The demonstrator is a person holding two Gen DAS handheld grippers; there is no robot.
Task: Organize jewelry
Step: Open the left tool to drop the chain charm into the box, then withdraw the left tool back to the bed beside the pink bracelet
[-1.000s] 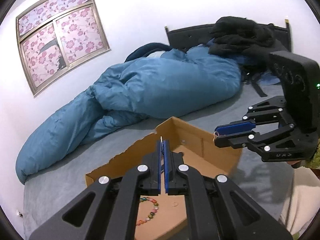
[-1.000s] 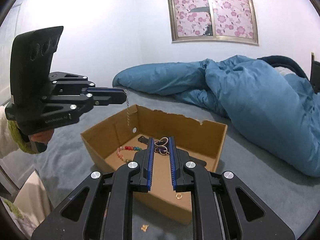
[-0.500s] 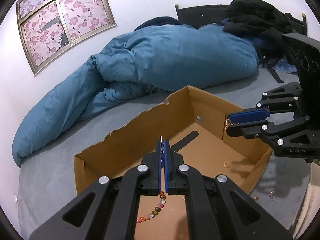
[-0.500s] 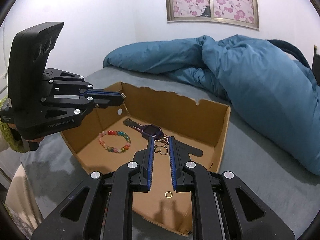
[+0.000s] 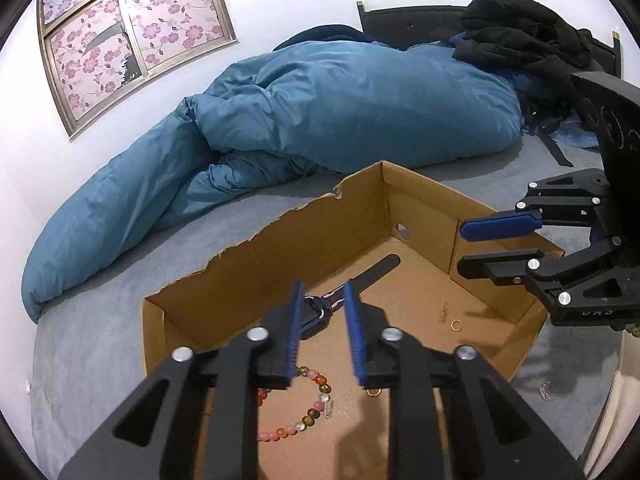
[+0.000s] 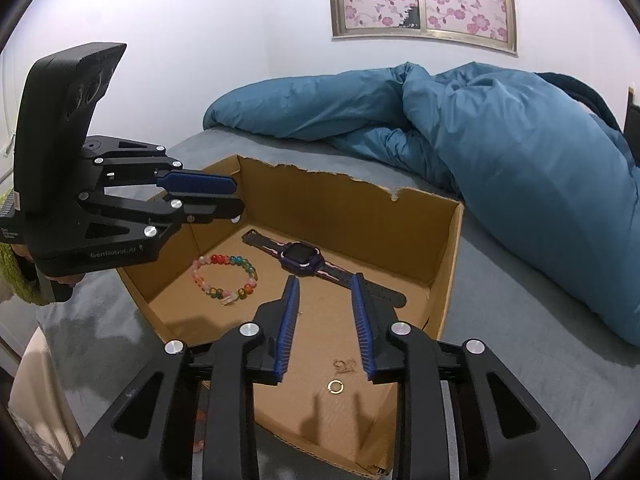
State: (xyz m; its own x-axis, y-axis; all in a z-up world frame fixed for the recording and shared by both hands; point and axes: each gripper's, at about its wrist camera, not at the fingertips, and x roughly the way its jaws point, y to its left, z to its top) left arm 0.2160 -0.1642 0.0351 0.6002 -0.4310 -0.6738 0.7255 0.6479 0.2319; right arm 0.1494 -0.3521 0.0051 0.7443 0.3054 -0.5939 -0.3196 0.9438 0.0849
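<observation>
A torn cardboard box (image 5: 280, 240) (image 6: 448, 248) lies on the grey bed. Inside it are a purple watch (image 6: 300, 258) (image 5: 316, 312), a coloured bead bracelet (image 6: 224, 276) (image 5: 308, 412), a gold ring (image 6: 336, 386) (image 5: 456, 325) and a gold earring (image 6: 346, 366) (image 5: 444, 314). My left gripper (image 5: 323, 292) (image 6: 237, 197) hangs over the box's left end. Its jaws are opening with nothing between them. My right gripper (image 6: 326, 280) (image 5: 462, 249) is over the box's near right part. Its jaws are opening too and hold nothing. The earring lies on the floor below them.
A bulky blue duvet (image 5: 320, 100) (image 6: 500, 160) fills the bed behind the box. Dark clothes (image 5: 520, 28) pile against the headboard. A small silver piece (image 5: 546, 392) lies on the sheet outside the box. A papered window (image 6: 424, 0) is on the wall.
Both grippers sank toward the box, then their jaws parted. The thin chain left the left gripper. The gold earring dropped from the right gripper onto the box floor.
</observation>
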